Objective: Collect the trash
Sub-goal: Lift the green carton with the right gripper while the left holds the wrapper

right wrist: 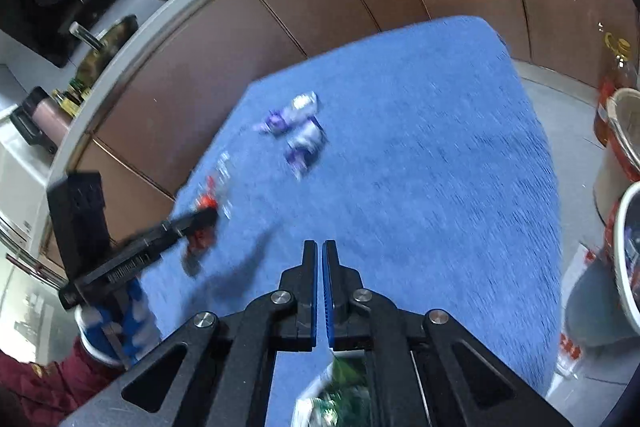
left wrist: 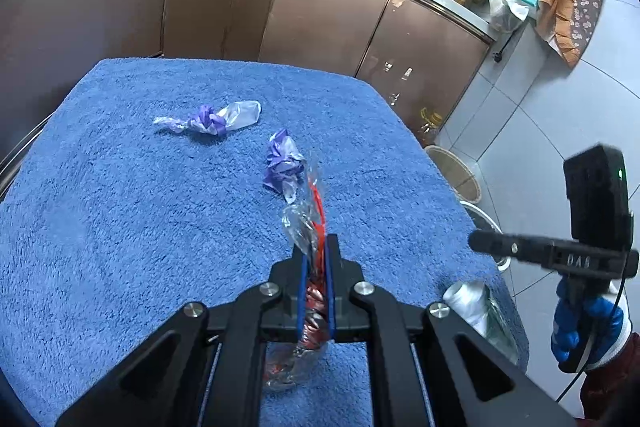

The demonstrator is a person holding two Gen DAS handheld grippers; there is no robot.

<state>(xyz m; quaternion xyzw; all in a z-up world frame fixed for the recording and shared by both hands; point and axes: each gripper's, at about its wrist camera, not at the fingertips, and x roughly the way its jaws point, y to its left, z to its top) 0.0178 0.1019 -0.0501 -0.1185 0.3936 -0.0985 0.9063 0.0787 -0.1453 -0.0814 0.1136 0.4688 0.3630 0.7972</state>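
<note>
In the left wrist view my left gripper (left wrist: 316,245) is shut on a crumpled clear wrapper with red print (left wrist: 310,211), held just above the blue towel (left wrist: 120,227). Two purple-and-clear wrappers lie ahead on the towel, one far (left wrist: 212,119) and one near (left wrist: 284,167). A white bottle with a green label (left wrist: 472,307) lies at the towel's right edge. My right gripper (left wrist: 478,241) hovers beside that bottle, held by a blue-gloved hand (left wrist: 584,323). In the blurred right wrist view the right gripper (right wrist: 320,247) is shut with nothing between its pads, and the bottle (right wrist: 332,387) lies under it.
Brown cabinet doors (left wrist: 320,11) stand behind the table. On the floor to the right are a woven basket (left wrist: 456,171), a white bin (right wrist: 628,259) holding scraps and an oil bottle (right wrist: 620,67). The left gripper (right wrist: 208,217) shows with its red wrapper at the towel's left edge.
</note>
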